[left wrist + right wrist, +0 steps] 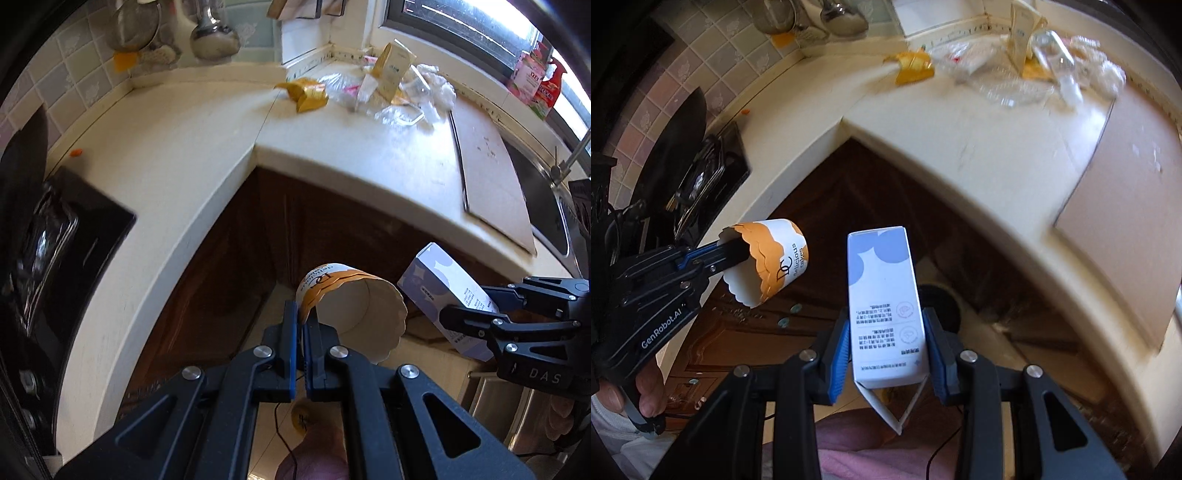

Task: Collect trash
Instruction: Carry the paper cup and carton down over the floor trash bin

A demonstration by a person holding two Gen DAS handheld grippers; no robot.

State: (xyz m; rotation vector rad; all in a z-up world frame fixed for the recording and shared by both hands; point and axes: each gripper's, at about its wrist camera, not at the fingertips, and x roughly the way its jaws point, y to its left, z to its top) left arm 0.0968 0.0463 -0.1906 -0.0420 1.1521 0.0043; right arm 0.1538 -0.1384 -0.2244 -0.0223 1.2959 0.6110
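My left gripper [302, 317] is shut on the rim of a white and orange paper cake cup [354, 314], held out over the floor in front of the counter. The same cup [772, 258] shows at the left of the right wrist view, pinched by the left gripper [733, 249]. My right gripper [886, 343] is shut on a white carton with blue patches [882, 295], its pads pressing both sides. That carton [447, 291] and the right gripper [476, 314] appear at the right of the left wrist view. More trash [369, 88] lies in the counter's far corner.
The cream L-shaped counter [332, 140] has dark wooden cabinets [879, 192] below. A black stove with a pan [48, 236] sits left. A brown board [491, 170] and a steel sink [554, 206] lie right. A yellow wrapper [912, 66], clear plastic [1015, 85] and a box [391, 70] sit among the trash.
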